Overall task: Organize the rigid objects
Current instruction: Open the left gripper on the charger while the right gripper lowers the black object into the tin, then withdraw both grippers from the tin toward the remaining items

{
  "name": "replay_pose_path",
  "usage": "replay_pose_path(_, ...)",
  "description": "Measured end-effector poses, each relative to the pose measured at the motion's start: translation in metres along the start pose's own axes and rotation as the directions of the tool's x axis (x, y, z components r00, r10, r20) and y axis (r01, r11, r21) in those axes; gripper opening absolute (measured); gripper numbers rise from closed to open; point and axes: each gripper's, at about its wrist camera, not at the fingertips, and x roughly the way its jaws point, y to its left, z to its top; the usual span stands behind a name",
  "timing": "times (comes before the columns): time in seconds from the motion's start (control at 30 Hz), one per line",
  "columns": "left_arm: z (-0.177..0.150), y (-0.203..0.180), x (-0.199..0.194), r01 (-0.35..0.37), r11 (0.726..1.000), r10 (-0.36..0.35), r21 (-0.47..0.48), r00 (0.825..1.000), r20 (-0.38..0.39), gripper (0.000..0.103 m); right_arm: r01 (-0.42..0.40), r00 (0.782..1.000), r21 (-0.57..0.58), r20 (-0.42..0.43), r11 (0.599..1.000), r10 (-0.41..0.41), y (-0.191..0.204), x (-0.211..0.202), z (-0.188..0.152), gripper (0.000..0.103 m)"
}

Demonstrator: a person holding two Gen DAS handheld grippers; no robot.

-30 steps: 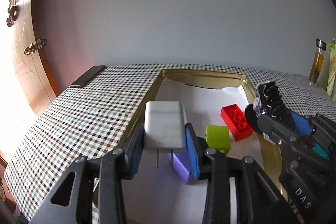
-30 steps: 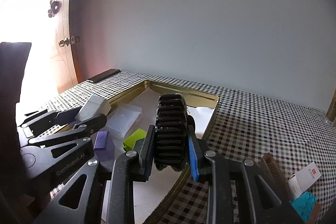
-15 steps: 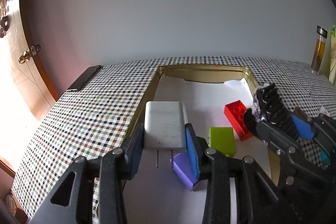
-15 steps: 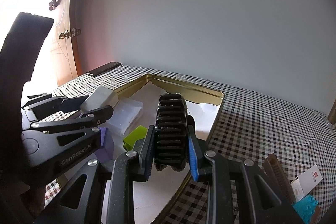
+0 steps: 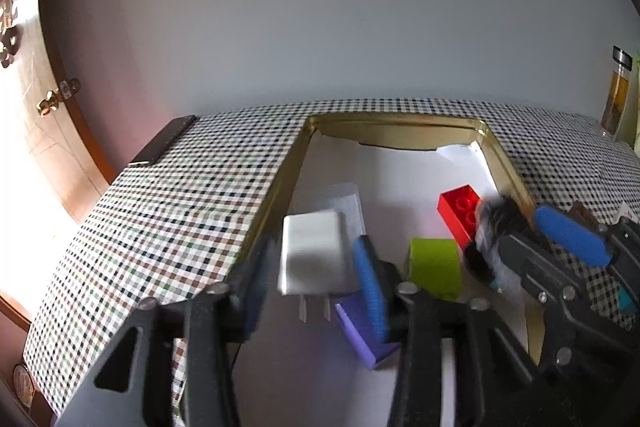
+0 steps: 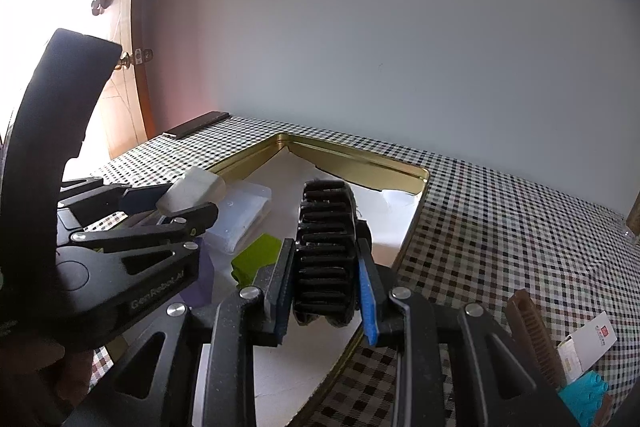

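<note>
A white plug charger [image 5: 312, 255] hangs blurred between the pads of my left gripper [image 5: 312, 267], just inside the left rim of the gold tin tray [image 5: 400, 123]. The jaws are opening, and a gap shows on each side of the charger. Under it lie a purple block [image 5: 360, 331], a green block [image 5: 434, 267], a red brick [image 5: 460, 211] and a clear plastic box [image 6: 244, 215]. My right gripper [image 6: 326, 267] is shut on a black toothed hair clip [image 6: 324, 227], held over the tray's right side.
The tray stands on a checked tablecloth [image 5: 180, 227]. A dark phone [image 5: 164, 143] lies at the far left corner and a bottle [image 5: 618, 91] stands at the far right. A brown comb [image 6: 532, 331], a white card [image 6: 588, 343] and a teal brick [image 6: 584, 395] lie right of the tray.
The left jaws have spread and no longer press the charger, which has tilted slightly. The right gripper and its clip have stayed put.
</note>
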Motion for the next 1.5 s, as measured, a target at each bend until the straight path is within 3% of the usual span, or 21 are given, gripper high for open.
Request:
replay_pose_path(0.03,0.001,0.001,-0.003,-0.003,1.0,0.003,-0.009,1.0,0.012,0.066,-0.003,1.0,0.003,0.008,1.0,0.003,0.0,-0.002,0.0,0.039)
replay_pose_path(0.07,0.001,0.003,-0.005,-0.009,1.0,0.01,-0.013,1.0,0.019,0.07,-0.006,1.0,0.007,0.016,1.0,0.006,0.0,-0.003,0.0,0.05)
replay_pose_path(0.13,0.001,0.006,-0.009,-0.028,0.999,0.029,-0.023,0.999,0.041,0.079,0.006,0.999,0.014,0.034,1.0,-0.006,-0.002,-0.007,0.0,0.06)
replay_pose_path(0.27,-0.001,0.011,-0.016,-0.041,0.998,0.044,-0.047,0.998,0.052,0.099,0.015,0.998,0.032,0.067,0.999,-0.017,-0.004,-0.017,0.0,0.071)
replay_pose_path(0.37,-0.005,0.011,-0.02,-0.034,0.997,0.038,-0.067,0.998,0.053,0.1,0.023,0.996,0.046,0.086,0.999,-0.027,-0.007,-0.026,-0.002,0.079)
replay_pose_path(0.57,-0.011,-0.006,-0.036,-0.01,0.999,0.015,-0.053,0.997,0.082,0.101,0.039,0.993,0.061,0.108,0.997,-0.046,-0.017,-0.045,-0.008,0.079)
replay_pose_path(0.8,-0.017,-0.047,-0.071,0.081,0.997,-0.077,-0.016,0.985,0.155,0.102,0.15,0.977,0.114,0.137,0.982,-0.165,-0.058,-0.099,-0.03,0.08)
replay_pose_path(0.9,-0.019,-0.077,-0.083,0.134,0.991,-0.136,0.024,0.976,0.169,0.102,0.243,0.956,0.165,0.124,0.956,-0.265,-0.085,-0.122,-0.047,0.087)
replay_pose_path(1.1,-0.025,-0.146,-0.096,0.241,0.96,-0.261,0.145,0.955,0.14,0.102,0.326,0.93,0.319,0.06,0.89,-0.362,-0.137,-0.157,-0.081,0.088)
replay_pose_path(1.27,-0.028,-0.181,-0.091,0.289,0.939,-0.309,0.188,0.947,0.085,0.101,0.406,0.893,0.391,0.024,0.826,-0.449,-0.169,-0.174,-0.096,0.088)
replay_pose_path(1.5,-0.035,-0.216,-0.089,0.321,0.91,-0.344,0.261,0.938,0.048,0.099,0.387,0.909,0.492,-0.06,0.78,-0.414,-0.205,-0.173,-0.111,0.088)
